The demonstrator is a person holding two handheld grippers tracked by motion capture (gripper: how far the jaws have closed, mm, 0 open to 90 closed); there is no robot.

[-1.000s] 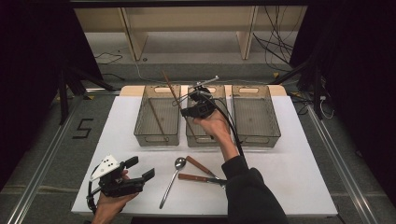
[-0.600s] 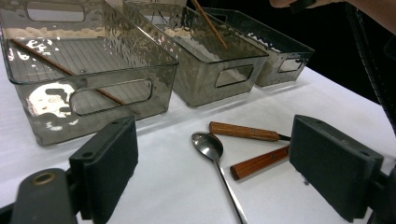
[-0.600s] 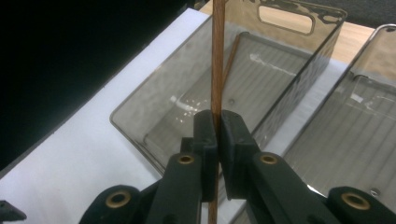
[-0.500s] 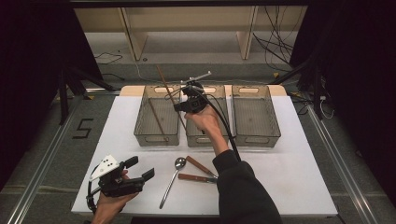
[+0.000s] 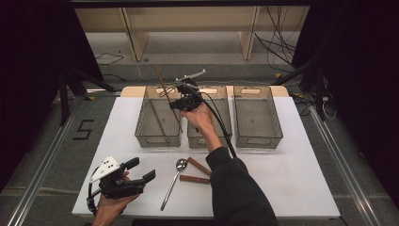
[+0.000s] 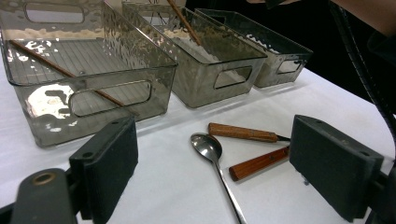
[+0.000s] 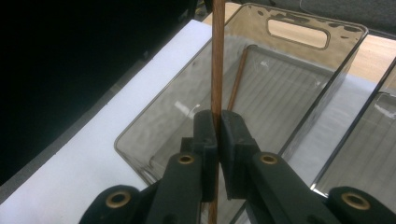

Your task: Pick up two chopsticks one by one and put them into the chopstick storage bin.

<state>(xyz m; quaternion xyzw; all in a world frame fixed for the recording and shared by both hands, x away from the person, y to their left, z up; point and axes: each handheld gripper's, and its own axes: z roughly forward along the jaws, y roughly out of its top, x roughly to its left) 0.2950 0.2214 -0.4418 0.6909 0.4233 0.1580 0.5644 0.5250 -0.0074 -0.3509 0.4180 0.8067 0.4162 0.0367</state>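
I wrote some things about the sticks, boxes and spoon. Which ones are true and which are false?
1. The right gripper is shut on a chopstick. True.
2. The left bin already has a chopstick in it. True.
3. The left gripper holds the spoon. False: its jaws stand open with nothing between them, and the spoon lies on the table.
4. There are four bins. False: three stand in a row.
5. Two wooden-handled utensils lie beside the spoon. True.
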